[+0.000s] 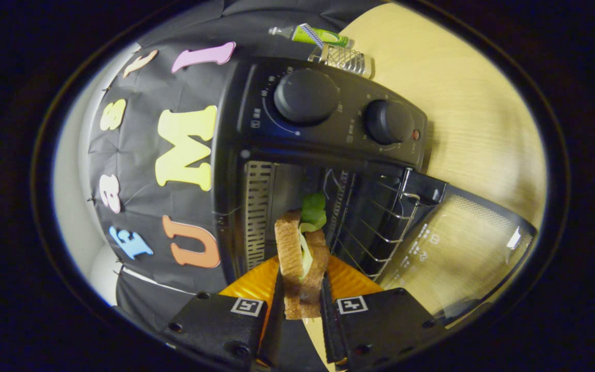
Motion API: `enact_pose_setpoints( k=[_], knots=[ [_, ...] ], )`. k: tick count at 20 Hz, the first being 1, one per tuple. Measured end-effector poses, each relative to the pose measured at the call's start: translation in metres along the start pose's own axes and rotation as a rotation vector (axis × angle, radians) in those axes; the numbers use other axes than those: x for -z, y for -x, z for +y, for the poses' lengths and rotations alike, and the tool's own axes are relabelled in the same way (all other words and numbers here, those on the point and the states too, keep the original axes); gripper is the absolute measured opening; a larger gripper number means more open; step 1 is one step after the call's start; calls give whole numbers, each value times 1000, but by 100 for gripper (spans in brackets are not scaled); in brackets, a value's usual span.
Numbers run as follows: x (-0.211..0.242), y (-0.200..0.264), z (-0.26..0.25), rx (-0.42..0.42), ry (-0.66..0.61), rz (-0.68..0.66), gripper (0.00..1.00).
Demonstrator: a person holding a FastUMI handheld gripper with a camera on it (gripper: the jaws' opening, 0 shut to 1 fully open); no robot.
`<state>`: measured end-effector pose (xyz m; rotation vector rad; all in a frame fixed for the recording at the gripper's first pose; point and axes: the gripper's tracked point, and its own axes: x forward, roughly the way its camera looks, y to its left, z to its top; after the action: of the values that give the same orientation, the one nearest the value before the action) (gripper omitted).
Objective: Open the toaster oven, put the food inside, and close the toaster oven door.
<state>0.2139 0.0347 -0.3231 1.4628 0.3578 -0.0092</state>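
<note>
My gripper [301, 302] is shut on a sandwich [301, 258] of two bread slices with lettuce sticking out; one finger presses on each bread slice. The view is rolled sideways. Just beyond the sandwich stands the black toaster oven [323, 119] with two round knobs [305, 95] on its panel. Its glass door [452, 253] hangs wide open, and the wire rack [375, 227] shows inside the cavity. The sandwich's far end points into the oven's mouth. An orange plate [256, 284] lies under the sandwich, close to the fingers.
The oven stands on a light wooden table [463, 103]. Beyond the oven lie a green-labelled bottle [321, 36] and a clear ribbed bottle [346, 59]. The black booth cloth [142, 170] closes off the side past the oven.
</note>
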Motion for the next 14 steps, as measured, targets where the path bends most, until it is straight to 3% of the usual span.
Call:
enact_pose_setpoints(
  k=[3,5,8,14],
  knots=[
    [3,-11,-1,3,-1,-30,41],
    [14,-15,2,24,71,-19,48],
    [32,-12,0,86,211,51,78],
    [59,6,-15,230,500,208,92]
  ],
)
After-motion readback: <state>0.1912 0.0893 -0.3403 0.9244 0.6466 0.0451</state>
